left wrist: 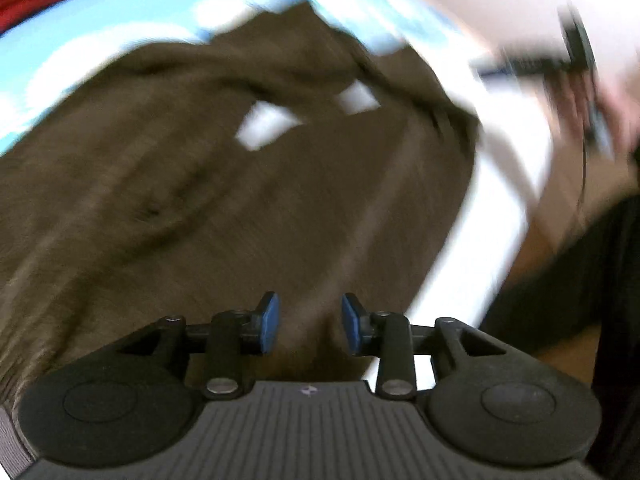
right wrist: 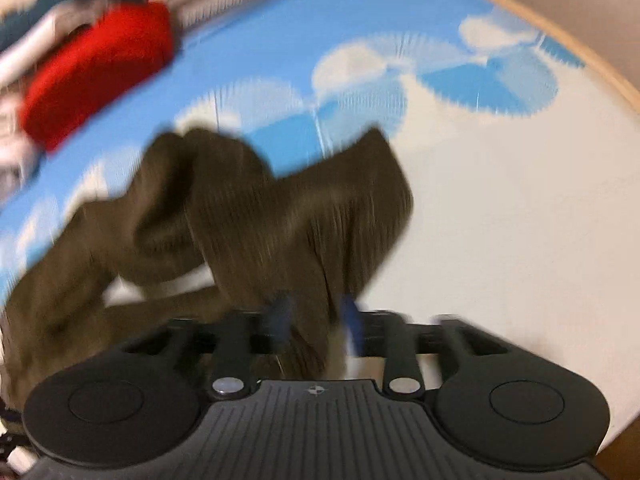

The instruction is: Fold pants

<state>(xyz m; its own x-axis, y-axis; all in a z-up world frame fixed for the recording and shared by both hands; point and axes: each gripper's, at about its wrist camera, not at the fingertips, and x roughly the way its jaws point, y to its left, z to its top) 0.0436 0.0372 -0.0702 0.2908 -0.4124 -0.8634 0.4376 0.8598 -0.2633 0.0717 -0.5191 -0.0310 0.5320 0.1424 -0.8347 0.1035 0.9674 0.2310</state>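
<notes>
1. Left wrist view: the left gripper [left wrist: 310, 322] hangs low over the brown pants [left wrist: 200, 200], its blue pads [left wrist: 270, 322] set well apart with nothing pinched between them
2. The pants lie rumpled across a table cover printed with blue sky and white clouds [left wrist: 100, 28]; two white patches show through gaps in the folds
3. Everything here is smeared by blur; a dark tool shape at the upper right is too streaked to make out
4. Right wrist view: the right gripper [right wrist: 316, 320] has a bunch of pants [right wrist: 248, 216] cloth rising from between its fingers, which stand narrow against the fabric
5. The rest of the garment trails off to the left over the cloud cover [right wrist: 480, 160]
6. A red bundle [right wrist: 100, 76] sits at the far left edge of that cover, well apart from the pants
</notes>
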